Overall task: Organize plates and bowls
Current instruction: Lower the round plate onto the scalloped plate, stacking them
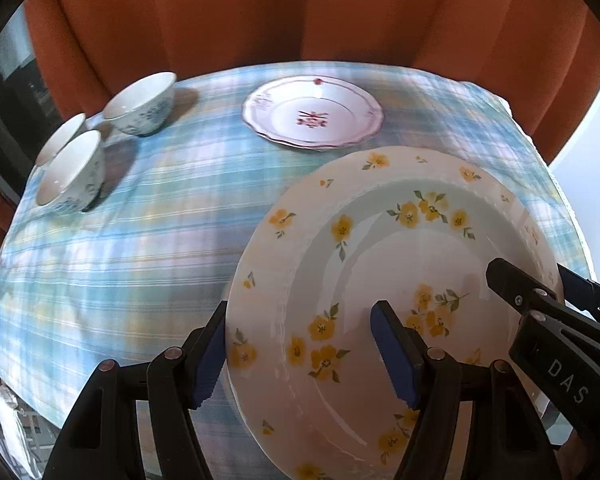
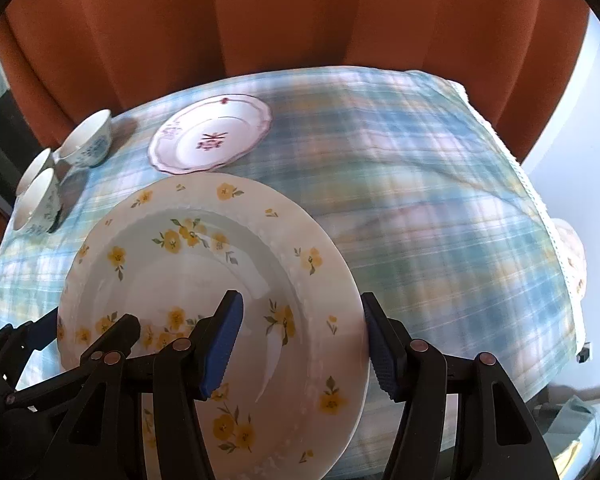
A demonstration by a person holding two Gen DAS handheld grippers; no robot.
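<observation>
The left gripper (image 1: 304, 354) had its blue-padded fingers straddling the near-left rim of the large white ceramic plate with yellow flowers (image 1: 380, 280), one pad outside the edge and one over the well. The right gripper (image 2: 302, 346) straddled the opposite rim the same way. Whether the pads actually pressed the china could not be told from either wrist view; both sets of fingers stood fairly wide apart.

That yellow-flowered plate sat tilted above the blue plaid tablecloth (image 1: 140, 248), at the near side of the table, and looked to be carried between the two grippers. The step in hand seemed to be moving it toward the smaller scalloped white plate with a red motif (image 1: 312, 114), which lay farther back. A second rim seemed to show beneath that one. Stacking would call for a level approach and a gentle set-down, since the bigger plate would overhang the smaller.

At the far left stood three white bowls with blue floral print (image 1: 70, 172), close together, all apparently empty. Both plates were bare too. Orange curtains (image 1: 300, 8) hung behind.
</observation>
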